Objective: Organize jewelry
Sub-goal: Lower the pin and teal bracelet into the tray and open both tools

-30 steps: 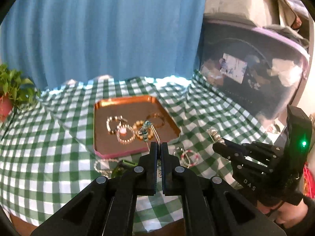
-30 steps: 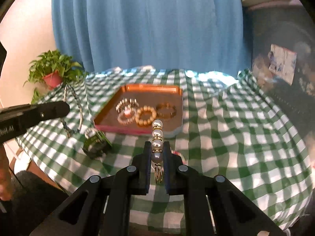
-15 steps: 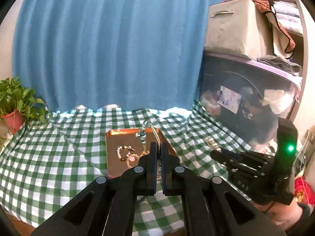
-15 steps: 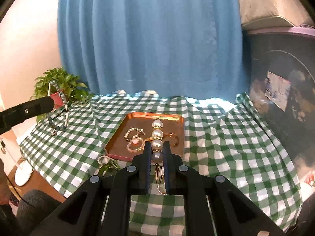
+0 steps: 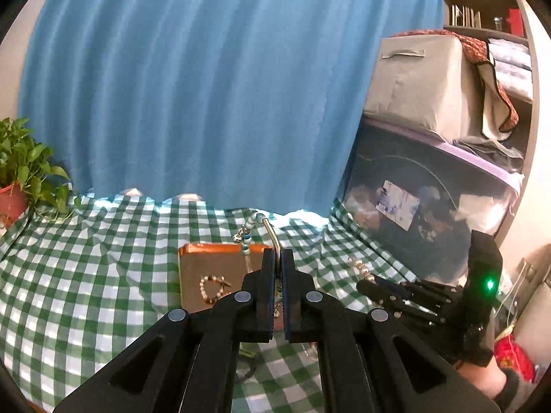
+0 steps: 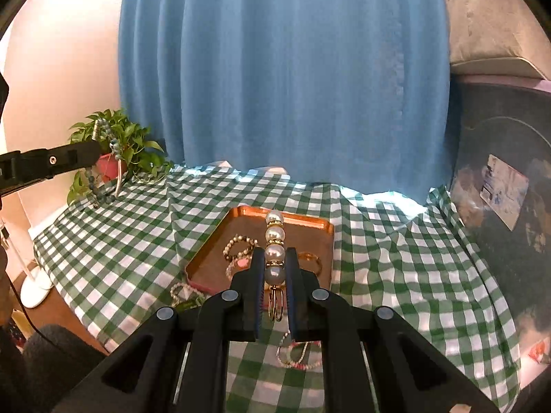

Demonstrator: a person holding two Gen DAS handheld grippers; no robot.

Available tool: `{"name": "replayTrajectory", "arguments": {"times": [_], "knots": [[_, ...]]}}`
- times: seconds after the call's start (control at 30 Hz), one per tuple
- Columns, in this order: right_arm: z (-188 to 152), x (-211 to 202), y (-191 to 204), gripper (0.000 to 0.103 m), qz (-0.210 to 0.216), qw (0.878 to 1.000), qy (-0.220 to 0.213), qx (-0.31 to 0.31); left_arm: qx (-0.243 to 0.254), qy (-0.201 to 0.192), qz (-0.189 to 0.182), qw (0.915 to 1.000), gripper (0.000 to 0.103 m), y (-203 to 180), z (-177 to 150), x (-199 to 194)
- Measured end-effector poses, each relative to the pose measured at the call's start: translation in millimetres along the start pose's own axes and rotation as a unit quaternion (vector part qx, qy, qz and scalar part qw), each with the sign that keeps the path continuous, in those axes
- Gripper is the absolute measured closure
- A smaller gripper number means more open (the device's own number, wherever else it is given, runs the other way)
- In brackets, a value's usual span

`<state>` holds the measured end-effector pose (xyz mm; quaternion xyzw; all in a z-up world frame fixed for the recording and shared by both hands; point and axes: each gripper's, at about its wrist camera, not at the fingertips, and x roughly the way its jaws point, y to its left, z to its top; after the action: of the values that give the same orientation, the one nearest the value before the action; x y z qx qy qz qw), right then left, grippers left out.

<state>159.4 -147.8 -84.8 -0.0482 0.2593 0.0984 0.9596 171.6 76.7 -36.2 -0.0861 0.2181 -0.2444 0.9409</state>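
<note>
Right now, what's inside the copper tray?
Inside the copper tray lie a dark-and-white bead bracelet, a pinkish bead bracelet and a gold ring. The right gripper and its pearl bracelet cover the tray's middle, so anything there is hidden.

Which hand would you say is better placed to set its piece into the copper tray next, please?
Right, probably. Its tool, shut on the pearl bracelet, points straight over the copper tray. The left tool also faces the tray, but its blue bead bracelet dangles loosely.
</note>
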Motion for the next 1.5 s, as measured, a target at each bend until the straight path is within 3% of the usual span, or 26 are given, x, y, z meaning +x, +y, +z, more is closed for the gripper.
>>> {"name": "replayTrajectory", "arguments": {"times": [0.07,0.17,0.37,0.47,0.6,0.73,0.93,1.03,1.27,1.43,1.5], "knots": [[5.1,12.8,-6.1,0.093,-0.004,1.0,-0.001,0.005,-0.009,0.007,0.011,0.9999,0.1,12.4,2.5,15.6],[11.3,39.8,-17.4,0.093,0.009,0.999,0.013,0.032,-0.043,0.023,-0.008,0.9988,0.1,28.8,4.6,39.3],[13.6,86.3,-30.4,0.093,0.021,0.997,0.034,0.064,-0.081,0.015,-0.036,0.9959,0.1,42.4,8.7,75.8],[6.2,102.7,-36.8,0.093,0.027,0.996,0.04,0.069,-0.088,0.024,-0.031,0.9954,0.1,51.3,-2.5,99.0],[-14.5,132.1,-48.0,0.093,0.033,0.994,0.064,0.079,-0.104,0.077,-0.006,0.9916,0.1,71.3,-41.0,147.8],[-42.9,169.2,-54.0,0.093,0.043,0.988,0.118,0.087,-0.138,0.14,-0.005,0.9805,0.1,93.6,-74.0,186.4],[-61.0,197.5,-51.8,0.093,0.053,0.982,0.158,0.092,-0.162,0.179,-0.009,0.9705,0.1,111.8,-96.2,214.2],[-58.6,204.7,-44.7,0.093,0.045,0.982,0.165,0.075,-0.159,0.191,-0.002,0.9685,0.1,115.6,-101.9,221.0],[-64.9,221.7,-41.6,0.093,0.036,0.977,0.199,0.073,-0.121,0.209,0.058,0.9687,0.1,116.4,-107.9,229.9],[-66.5,219.7,-39.1,0.093,-0.004,0.979,0.197,0.042,-0.089,0.221,0.093,0.9667,0.1,113.3,-113.9,234.3],[-66.4,218.5,-38.2,0.093,-0.001,0.98,0.196,0.042,-0.078,0.226,0.099,0.9659,0.094,111.2,-115.8,235.6]]}}
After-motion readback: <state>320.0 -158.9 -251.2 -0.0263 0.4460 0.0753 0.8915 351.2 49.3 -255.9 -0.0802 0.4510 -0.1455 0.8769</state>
